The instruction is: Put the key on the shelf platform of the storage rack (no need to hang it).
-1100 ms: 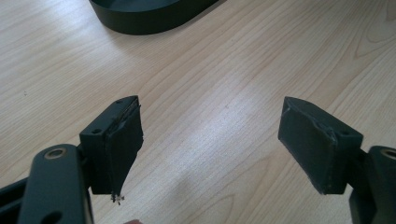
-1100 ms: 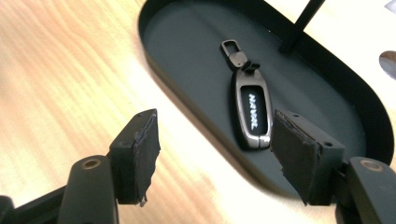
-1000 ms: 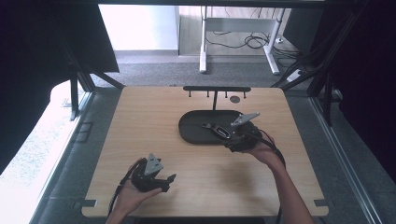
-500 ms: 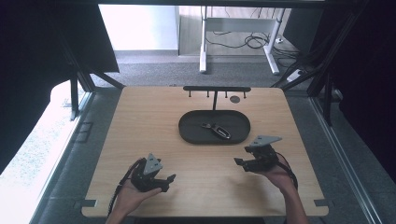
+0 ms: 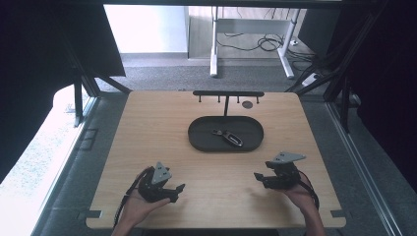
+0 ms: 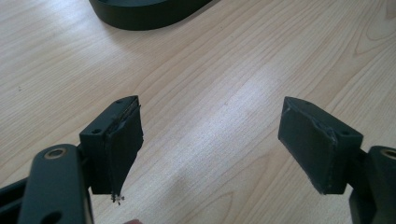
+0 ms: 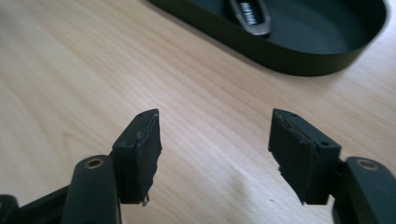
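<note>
A pale wooden table (image 5: pixel 147 147) carries the scene. At seven o'clock the left gripper (image 5: pixel 174 191) gapes, empty; at five o'clock the right gripper (image 5: pixel 259 178) too. The key fob (image 5: pixel 227 137), light, rigid, probably slippery, lies centrally in the black tray (image 5: pixel 196 140); pinch across its narrow flanks.

Lab: black-curtained frame (image 5: pixel 81 88) around test table (image 5: pixel 157 128).

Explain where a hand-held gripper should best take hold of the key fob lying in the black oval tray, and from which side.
Probably across the narrow middle of the key fob, coming straight down from above. It lies flat and slanted on the floor of the tray, whose raised rim blocks a level approach. Its long, slim body suits jaws set crosswise to its length. The open right hand-held gripper is nearer the fob.
</note>
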Demonstrator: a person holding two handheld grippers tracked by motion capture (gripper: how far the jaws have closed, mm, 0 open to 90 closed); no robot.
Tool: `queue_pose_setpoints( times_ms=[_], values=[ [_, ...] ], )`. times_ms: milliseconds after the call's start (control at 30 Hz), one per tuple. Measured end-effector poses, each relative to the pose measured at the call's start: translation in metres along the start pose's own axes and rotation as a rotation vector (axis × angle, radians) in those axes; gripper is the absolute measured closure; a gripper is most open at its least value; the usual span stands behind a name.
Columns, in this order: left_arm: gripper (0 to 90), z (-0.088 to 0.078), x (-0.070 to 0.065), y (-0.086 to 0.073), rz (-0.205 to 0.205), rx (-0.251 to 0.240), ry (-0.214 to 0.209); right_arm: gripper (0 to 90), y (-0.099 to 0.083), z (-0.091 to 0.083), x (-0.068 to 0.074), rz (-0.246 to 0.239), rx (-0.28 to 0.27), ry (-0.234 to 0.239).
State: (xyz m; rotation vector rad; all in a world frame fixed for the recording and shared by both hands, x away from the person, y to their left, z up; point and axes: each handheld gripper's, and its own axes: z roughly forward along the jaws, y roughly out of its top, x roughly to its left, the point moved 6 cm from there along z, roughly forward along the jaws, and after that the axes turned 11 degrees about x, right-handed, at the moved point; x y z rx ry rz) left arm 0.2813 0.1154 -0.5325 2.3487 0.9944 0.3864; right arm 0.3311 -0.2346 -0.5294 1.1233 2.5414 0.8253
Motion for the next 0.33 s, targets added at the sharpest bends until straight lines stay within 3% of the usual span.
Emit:
queue_pose_setpoints(
  times_ms=[133, 333],
  values=[
    [22.3, 0.0, 0.0, -0.001, 0.003, 0.005, 0.0, 32.5, -0.007, 0.004, -0.01, 0.043, -0.003, -0.043],
    [22.3, 0.0, 0.0, 0.0, 0.0, 0.0, -0.002, 31.0, -0.03, 0.023, -0.031, 0.12, 0.06, -0.093]
  ],
)
